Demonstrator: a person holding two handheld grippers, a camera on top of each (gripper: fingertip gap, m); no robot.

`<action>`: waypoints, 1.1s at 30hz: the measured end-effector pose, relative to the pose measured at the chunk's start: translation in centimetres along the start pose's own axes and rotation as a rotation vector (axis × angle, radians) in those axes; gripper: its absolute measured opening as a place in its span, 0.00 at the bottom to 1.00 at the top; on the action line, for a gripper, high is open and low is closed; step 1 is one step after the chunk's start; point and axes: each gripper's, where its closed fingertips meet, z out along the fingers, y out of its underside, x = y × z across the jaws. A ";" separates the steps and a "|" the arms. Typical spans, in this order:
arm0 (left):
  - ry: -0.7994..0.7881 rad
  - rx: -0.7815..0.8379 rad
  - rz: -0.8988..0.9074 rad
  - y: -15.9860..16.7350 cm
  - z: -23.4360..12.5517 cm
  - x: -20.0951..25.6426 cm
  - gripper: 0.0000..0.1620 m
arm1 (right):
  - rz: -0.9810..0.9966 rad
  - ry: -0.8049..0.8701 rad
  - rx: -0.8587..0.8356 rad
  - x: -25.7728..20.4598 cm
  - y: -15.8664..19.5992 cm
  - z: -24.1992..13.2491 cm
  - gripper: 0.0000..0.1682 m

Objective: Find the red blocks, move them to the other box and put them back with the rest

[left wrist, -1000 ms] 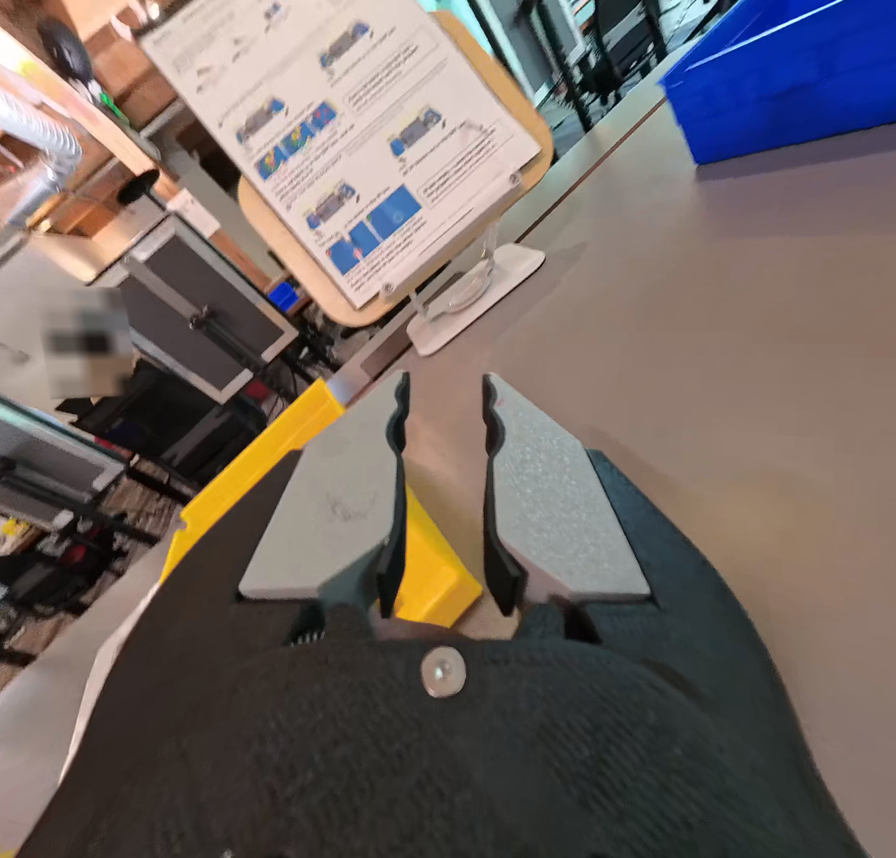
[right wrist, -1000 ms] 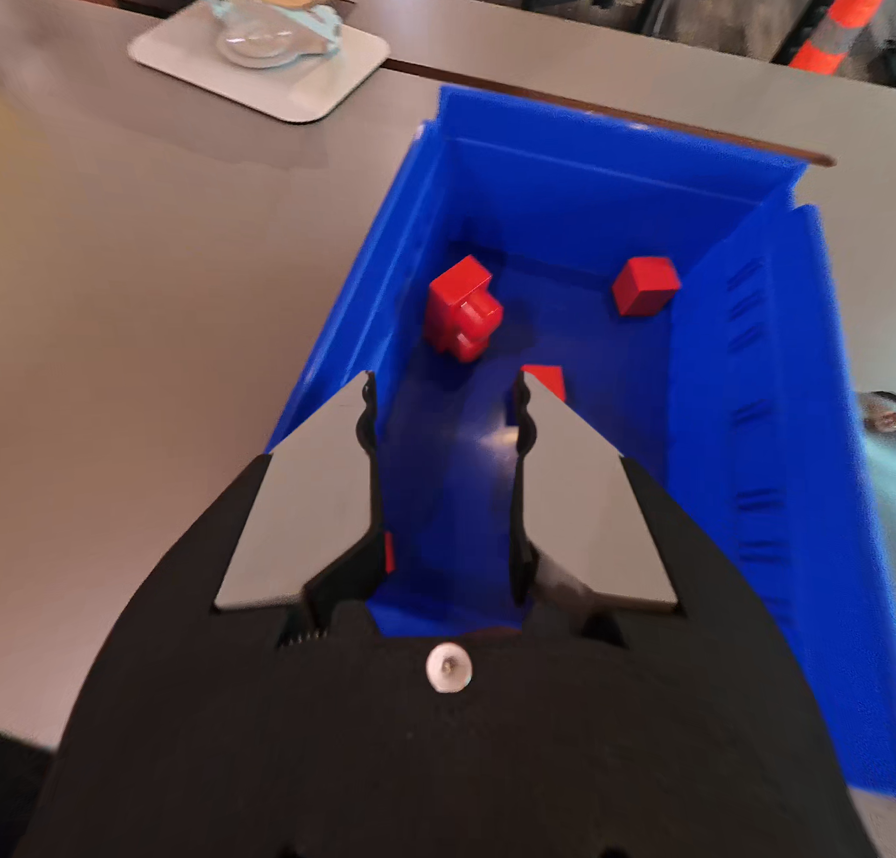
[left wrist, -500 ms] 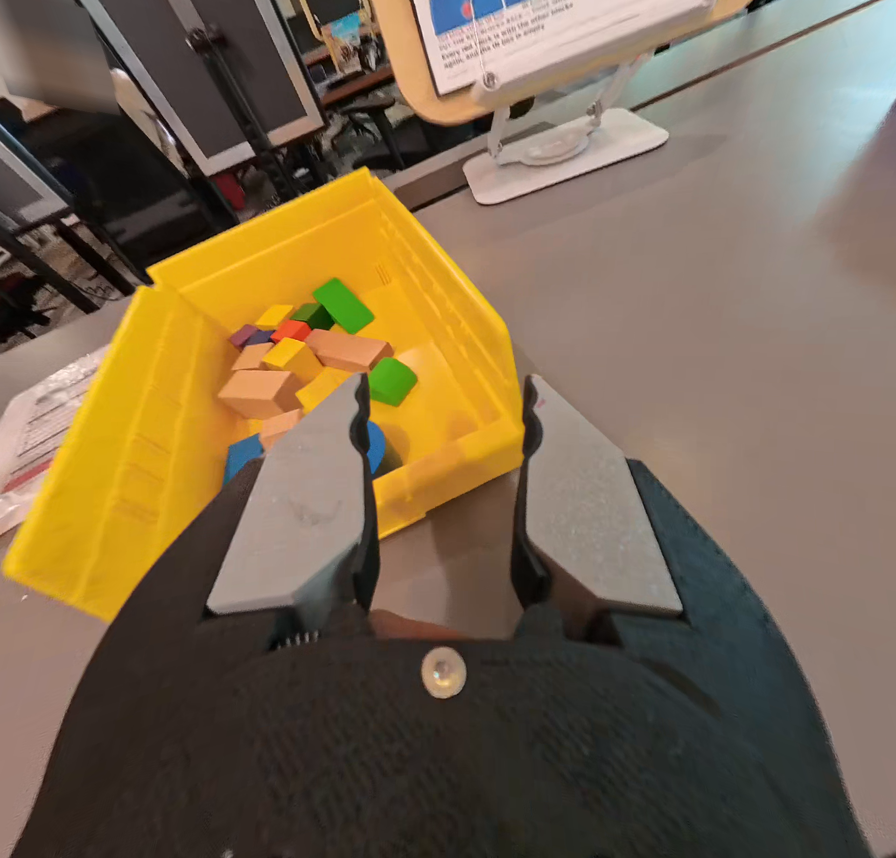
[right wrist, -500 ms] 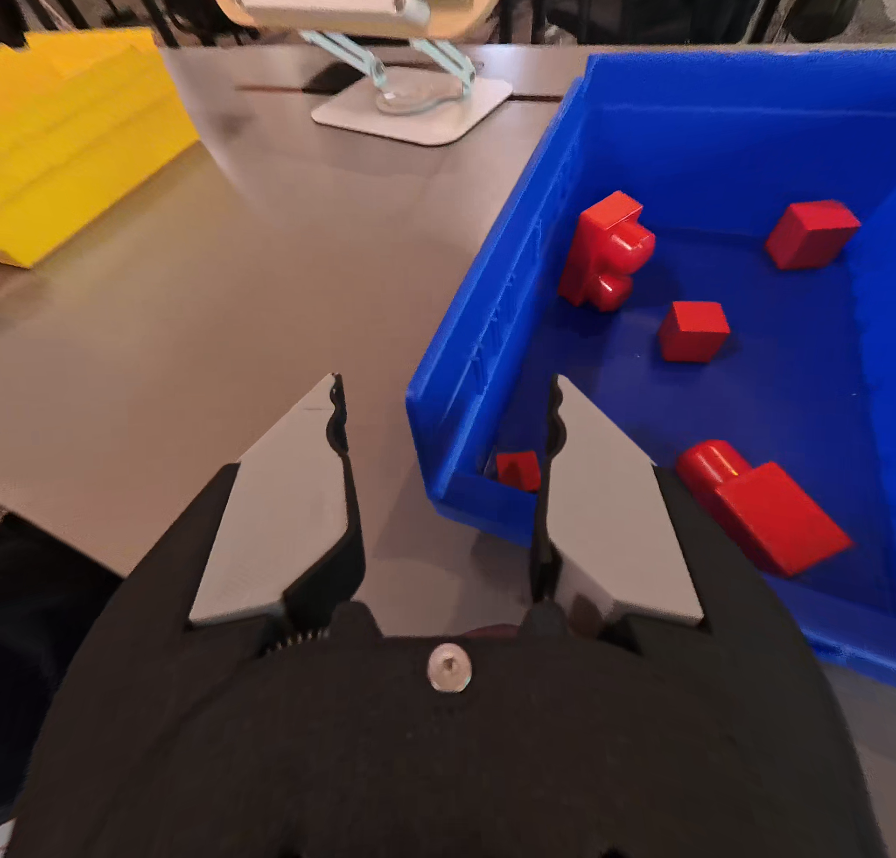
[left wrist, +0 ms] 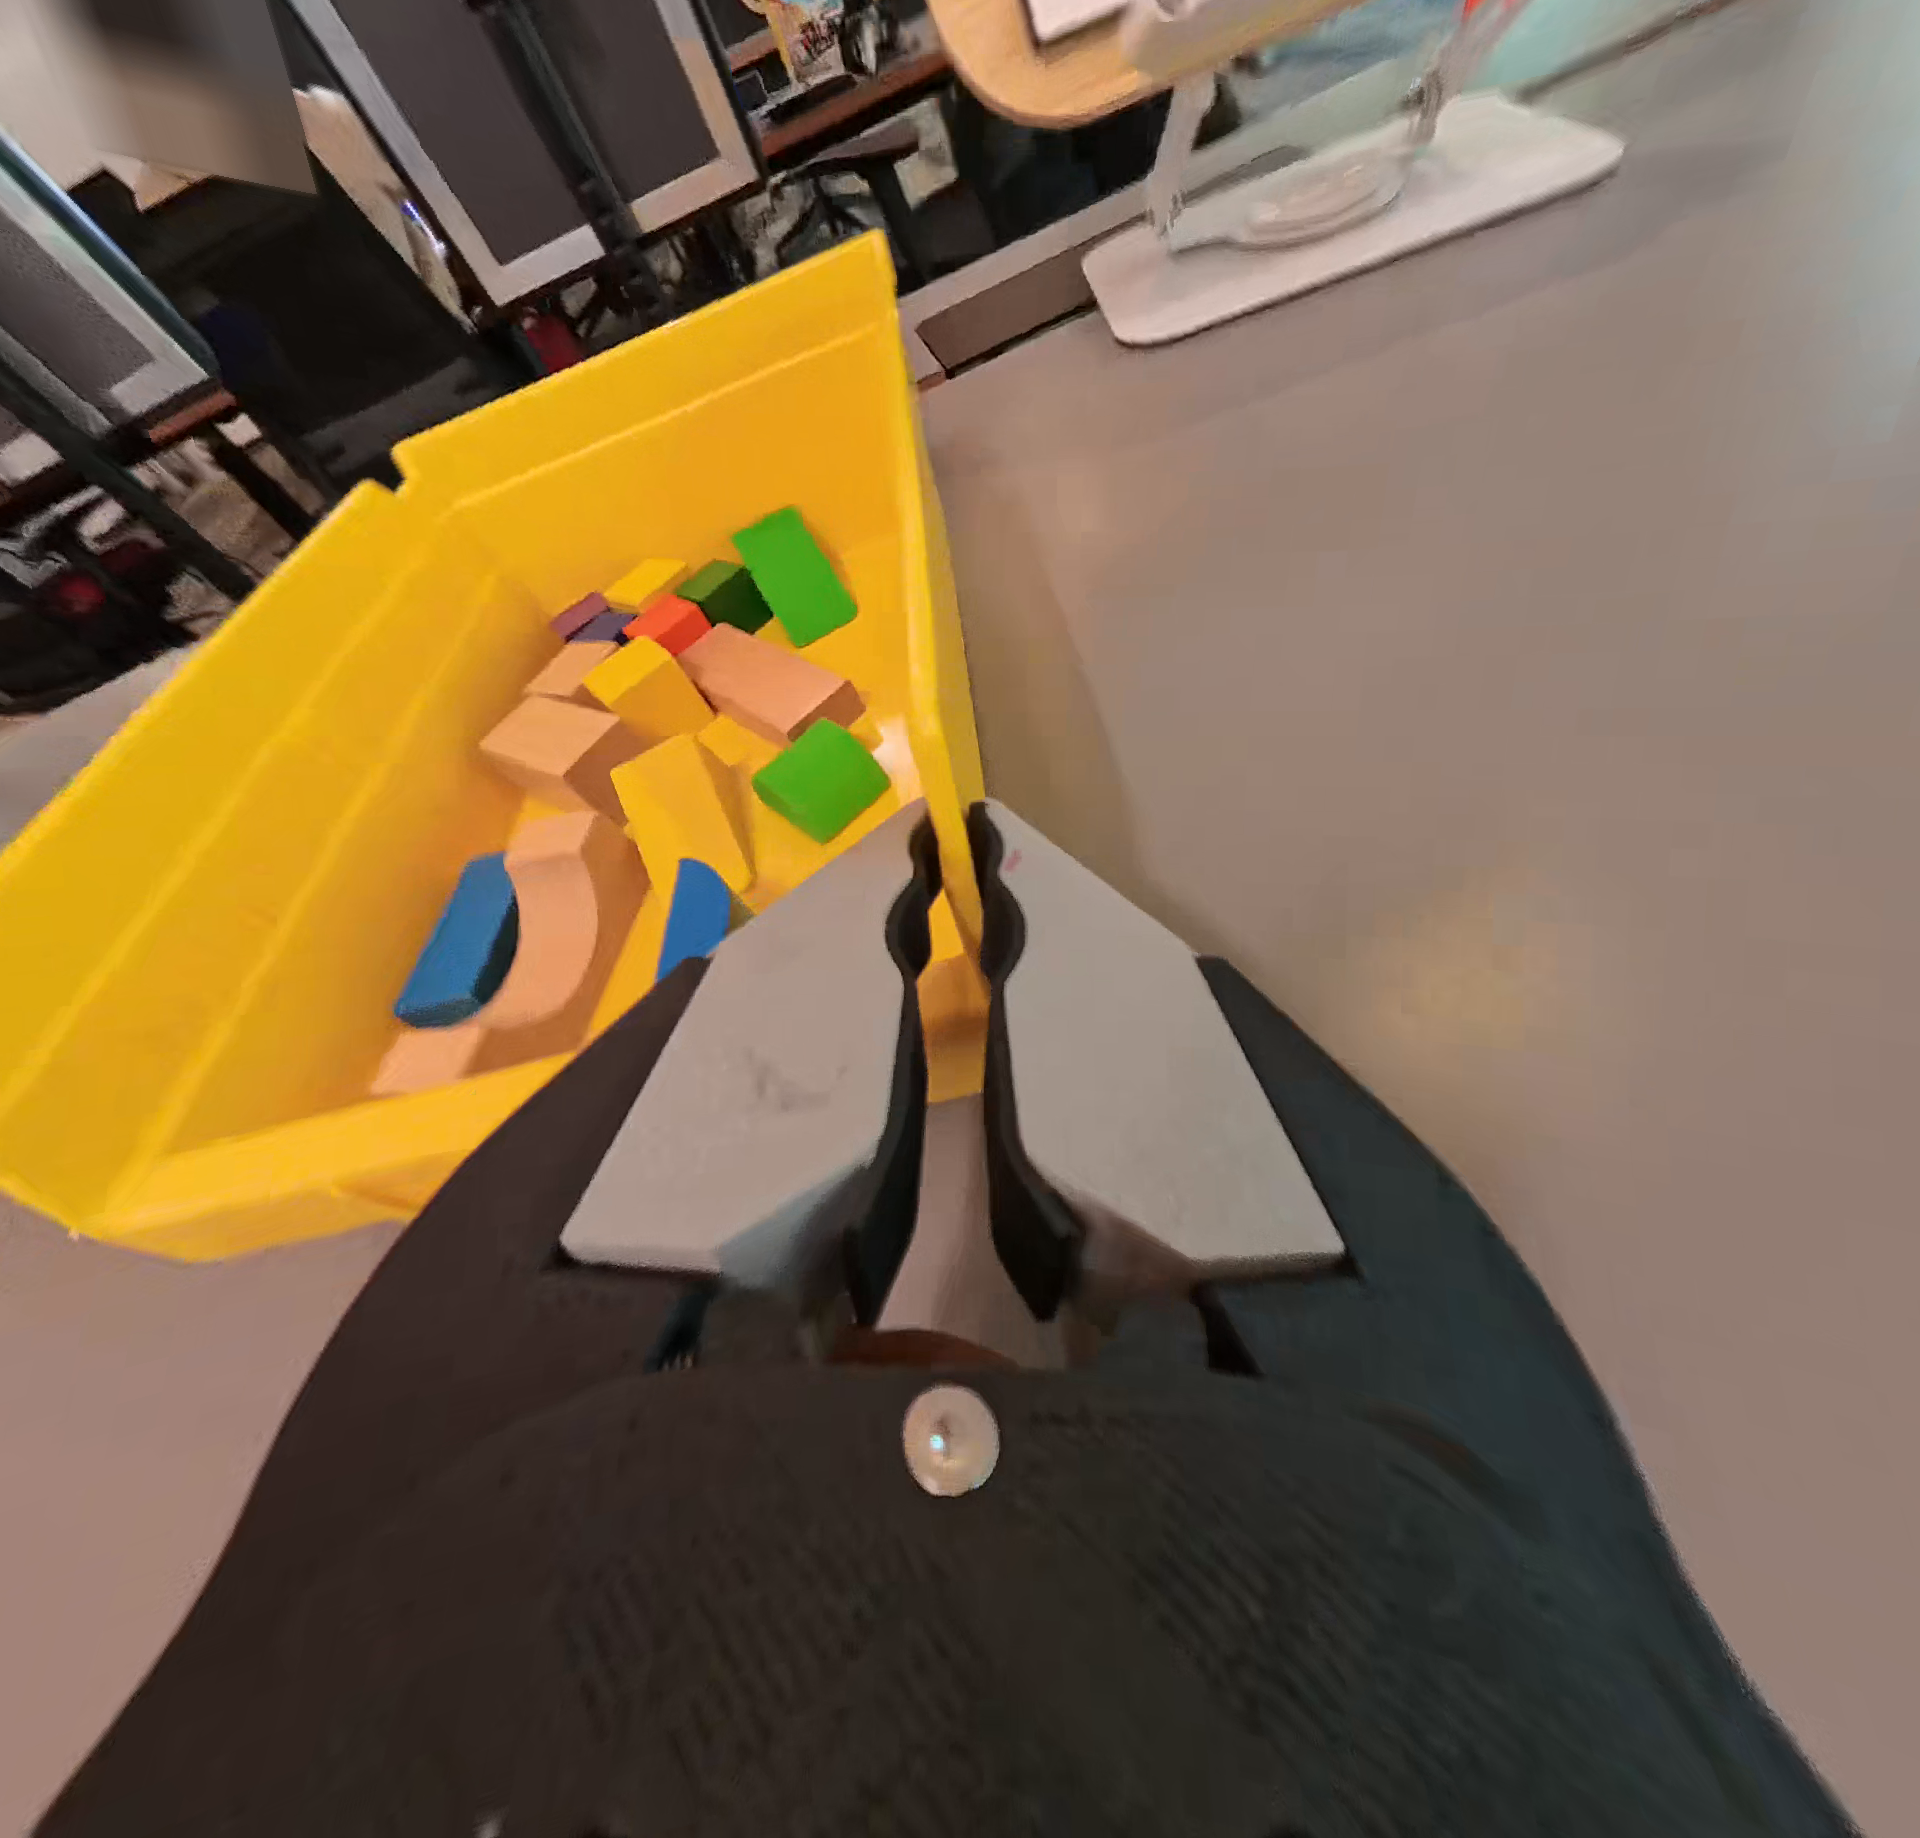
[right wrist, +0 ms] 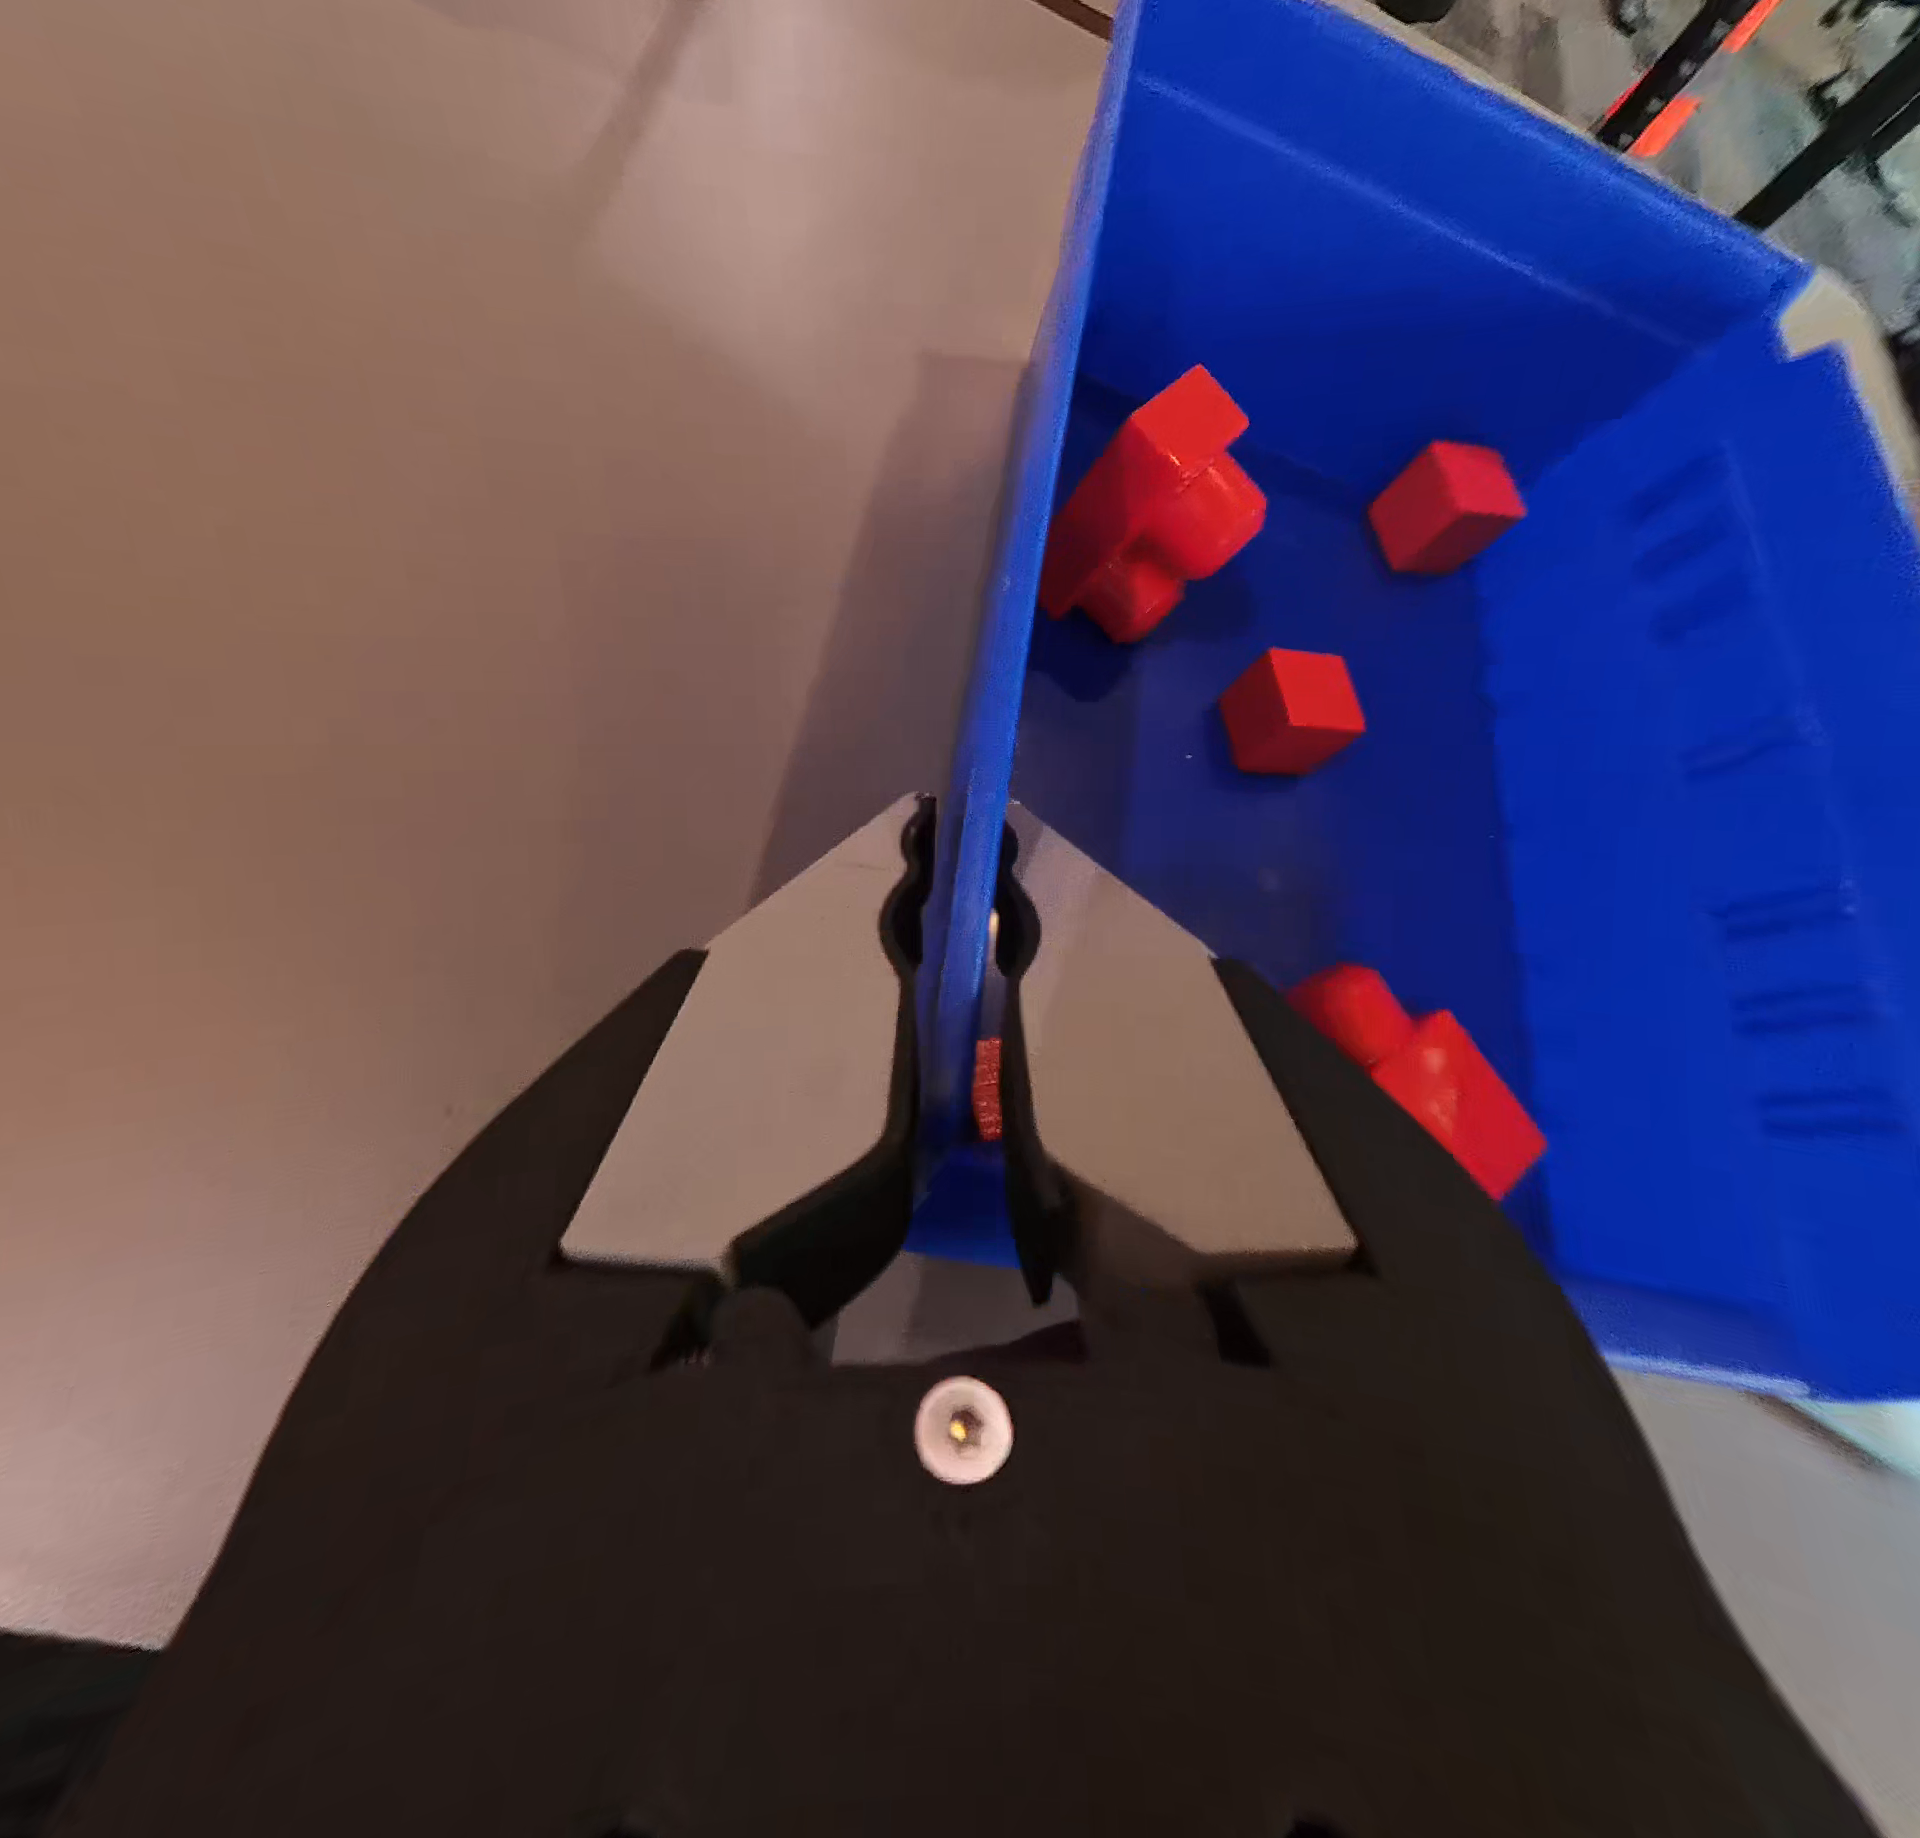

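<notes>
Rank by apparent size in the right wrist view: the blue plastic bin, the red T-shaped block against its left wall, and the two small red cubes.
1. Blue plastic bin, largest by far.
2. Red T-shaped block.
3. Two small red cubes, far and middle: they look alike, and the middle one sits nearer the camera, so no ranking.

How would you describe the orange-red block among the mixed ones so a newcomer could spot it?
Look into the yellow bin, at the far end of its block pile. The orange-red block lies beside a dark green block; it is the pile's only reddish piece.
</notes>
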 end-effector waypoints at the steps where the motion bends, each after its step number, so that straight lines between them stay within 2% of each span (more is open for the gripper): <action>1: 0.006 0.010 -0.029 0.2 -0.6 -0.7 0.01 | 0.013 -0.006 0.008 0.0 0.0 -0.1 0.04; 4: 0.026 0.076 -0.080 -0.1 -2.3 -1.8 0.00 | 0.006 -0.011 0.001 -1.1 0.0 -0.6 0.02; 8: 0.032 0.138 -0.051 -1.9 -4.6 -2.5 0.00 | 0.007 -0.049 -0.006 -4.5 -1.1 -1.4 0.02; 12: 0.069 0.189 -0.062 -4.2 -6.7 -3.1 0.00 | -0.018 -0.092 -0.010 -9.4 -2.4 -1.7 0.03; 17: 0.132 0.247 -0.092 -5.2 -8.5 -3.2 0.01 | -0.083 -0.152 -0.007 -16.7 -4.2 -1.6 0.06; 21: 0.130 0.290 -0.042 -7.0 -10.5 -3.0 0.01 | -0.115 -0.210 0.006 -22.1 -5.9 -1.9 0.07; 28: 0.097 0.383 0.053 -12.2 -13.9 -3.4 0.00 | -0.164 -0.328 0.033 -31.2 -9.1 -1.8 0.09; 33: 0.080 0.428 0.145 -16.5 -14.9 -3.3 0.01 | -0.221 -0.458 0.081 -40.2 -12.0 -1.9 0.17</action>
